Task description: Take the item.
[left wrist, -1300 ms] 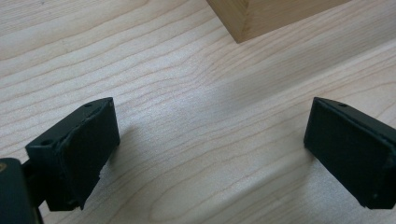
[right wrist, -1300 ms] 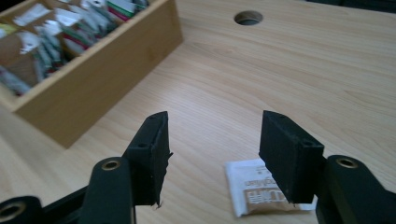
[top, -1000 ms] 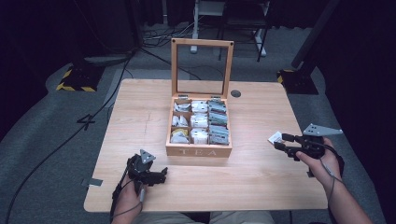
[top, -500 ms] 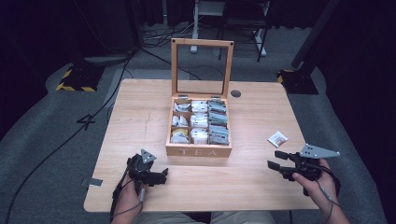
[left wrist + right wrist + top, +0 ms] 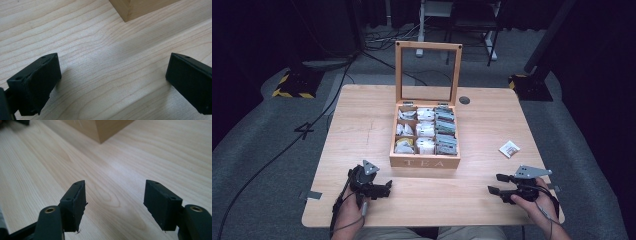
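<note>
A wooden tea box (image 5: 425, 161) marked TEA stands mid-table with its glass lid (image 5: 428, 71) upright and several packets in its compartments. One white tea packet (image 5: 509, 148) lies alone on the table to the box's right. My right gripper (image 5: 494, 183) is low near the front right edge, pointing left. Its jaws have just been opening and stand open with nothing between them (image 5: 115, 195). My left gripper (image 5: 387, 189) rests at the front left, open over bare wood (image 5: 112, 67). A corner of the box (image 5: 140, 7) lies ahead of it.
The wooden table (image 5: 362, 115) has a dark cable hole (image 5: 464, 100) behind the box. The box corner (image 5: 100, 127) is ahead of my right gripper. Cables and stands sit on the grey floor (image 5: 272, 145) around the table.
My right gripper has let go of the white packet, left it on the table at the right, and come down and back toward the front edge. The left gripper has stayed put.
</note>
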